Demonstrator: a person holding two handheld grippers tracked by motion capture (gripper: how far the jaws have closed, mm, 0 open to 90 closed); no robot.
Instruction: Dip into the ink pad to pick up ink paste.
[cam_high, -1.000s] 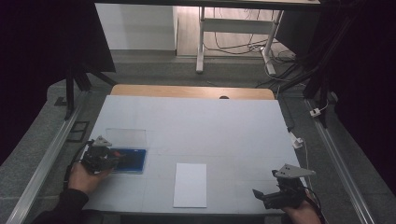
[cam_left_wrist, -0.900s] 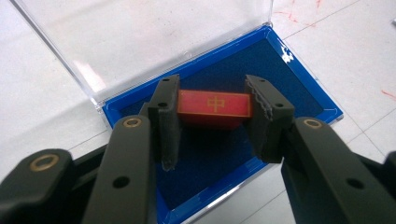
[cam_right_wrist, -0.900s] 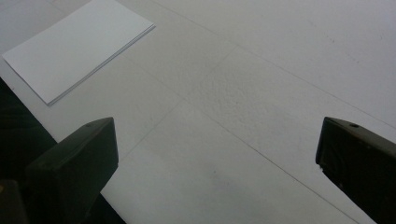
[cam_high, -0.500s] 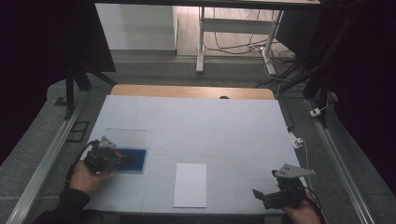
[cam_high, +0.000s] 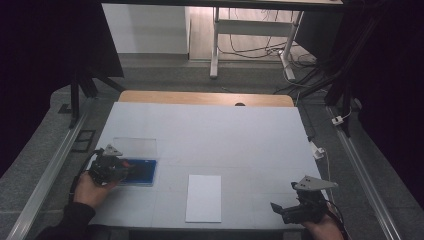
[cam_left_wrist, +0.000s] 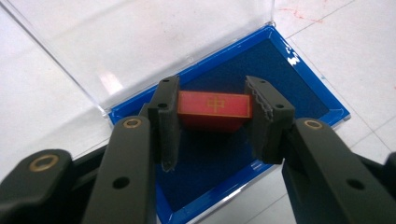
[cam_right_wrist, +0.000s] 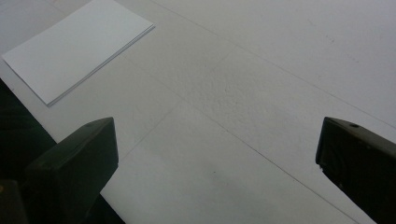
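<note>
My left gripper (cam_left_wrist: 212, 100) is shut on a small red block (cam_left_wrist: 213, 108) with a gold character on its top face. The block hangs just over the dark blue lining of an open blue box (cam_left_wrist: 299, 84), whose clear lid (cam_left_wrist: 140, 42) lies flat behind it. In the high view that gripper (cam_high: 124, 170) sits at the left end of the blue box (cam_high: 145, 172), near the table's left front. My right gripper (cam_high: 278, 209) stands open over bare table at the front right, its jaws (cam_right_wrist: 217, 135) wide apart with nothing between them.
A stack of white paper (cam_high: 204, 197) lies at the front middle of the white table (cam_high: 210, 130), also seen as the white paper (cam_right_wrist: 74, 46) at the upper left of the right gripper view. A wooden strip (cam_high: 200, 97) borders the far edge. Metal rails run along both sides.
</note>
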